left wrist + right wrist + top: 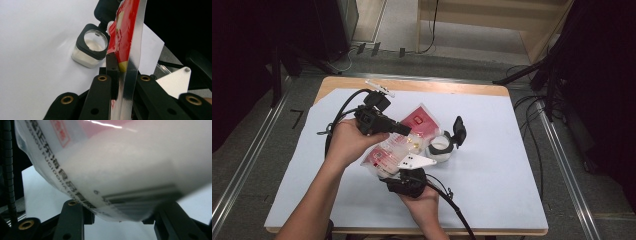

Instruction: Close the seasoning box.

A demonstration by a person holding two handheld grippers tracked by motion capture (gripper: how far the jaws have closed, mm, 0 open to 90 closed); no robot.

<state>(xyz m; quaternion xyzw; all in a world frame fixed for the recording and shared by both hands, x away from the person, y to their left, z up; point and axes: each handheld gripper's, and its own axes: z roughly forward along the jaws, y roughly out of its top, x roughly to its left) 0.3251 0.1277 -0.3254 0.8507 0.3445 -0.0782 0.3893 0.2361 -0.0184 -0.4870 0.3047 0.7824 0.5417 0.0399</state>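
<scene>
while both grippers clamp one red-and-white bag [399, 142], left gripper [122, 82] pinching its edge, right gripper [120, 217] gripping its bottom, one open jar [440, 148] stands beside.

The bag [120, 170] carries a line of black Chinese characters with Latin capitals beneath, only partly legible, roughly "…ZHOU FUGIDIA FO…". Beside it sits a blurred barcode [142, 197], and a red-framed label [60, 131] whose characters are too cropped to read.
</scene>
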